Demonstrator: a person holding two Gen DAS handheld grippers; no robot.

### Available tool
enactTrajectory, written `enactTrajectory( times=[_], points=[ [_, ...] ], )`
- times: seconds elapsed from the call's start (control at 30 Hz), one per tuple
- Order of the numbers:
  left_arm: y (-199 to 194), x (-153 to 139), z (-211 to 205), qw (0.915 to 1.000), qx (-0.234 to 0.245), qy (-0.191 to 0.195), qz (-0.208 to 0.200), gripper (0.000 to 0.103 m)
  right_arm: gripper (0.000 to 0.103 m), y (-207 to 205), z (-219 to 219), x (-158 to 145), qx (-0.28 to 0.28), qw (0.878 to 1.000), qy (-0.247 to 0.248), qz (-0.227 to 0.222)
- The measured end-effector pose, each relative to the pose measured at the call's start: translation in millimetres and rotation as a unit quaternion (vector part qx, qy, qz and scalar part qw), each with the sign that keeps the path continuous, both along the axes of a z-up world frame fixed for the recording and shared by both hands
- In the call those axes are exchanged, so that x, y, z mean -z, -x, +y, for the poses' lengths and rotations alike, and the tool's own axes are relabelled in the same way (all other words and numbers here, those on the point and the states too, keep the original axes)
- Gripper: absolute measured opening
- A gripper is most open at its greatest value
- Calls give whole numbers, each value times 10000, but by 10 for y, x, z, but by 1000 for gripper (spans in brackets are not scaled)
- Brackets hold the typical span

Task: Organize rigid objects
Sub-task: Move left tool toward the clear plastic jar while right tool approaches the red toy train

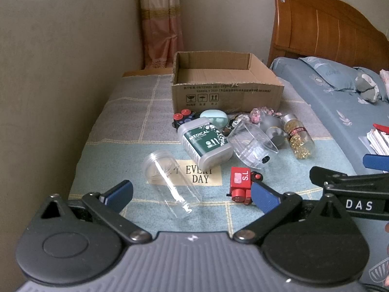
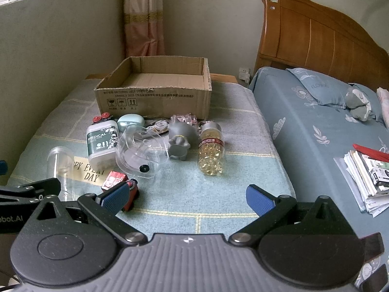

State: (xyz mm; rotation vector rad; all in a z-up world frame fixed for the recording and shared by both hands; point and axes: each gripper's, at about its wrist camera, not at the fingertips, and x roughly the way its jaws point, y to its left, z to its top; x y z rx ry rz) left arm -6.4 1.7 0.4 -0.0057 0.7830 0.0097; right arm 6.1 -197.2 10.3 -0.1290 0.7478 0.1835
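Both grippers hang spread wide with nothing between the pads: left gripper (image 1: 192,196) above the clear jar (image 1: 171,182) lying on its side, right gripper (image 2: 188,198) nearer the red block (image 2: 120,186). Everything waits loose on the blanket (image 2: 218,189), just before the empty cardboard box (image 2: 155,97). Best bet, I'd say: straddle the clear jar across its round body and close gently, since smooth plastic may roll. Behind the medical bottle (image 1: 205,142) small pieces overlap; I can't tell them apart.
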Motion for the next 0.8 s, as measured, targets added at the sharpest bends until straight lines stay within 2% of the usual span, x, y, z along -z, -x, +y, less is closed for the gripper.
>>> enactTrajectory(
  times=[0.3,0.6,0.8],
  points=[
    [-28,14,17,9999,106,44,9,102,103,-14,14,0,-104,9999,17,-24],
    [-122,-3,138,9996,210,-134,-149,102,103,-96,19,38,-592,9982,-19,-60],
    [-212,104,198,9987,471,-212,-32,102,103,-139,43,114,-984,9951,-126,-3]
  ],
)
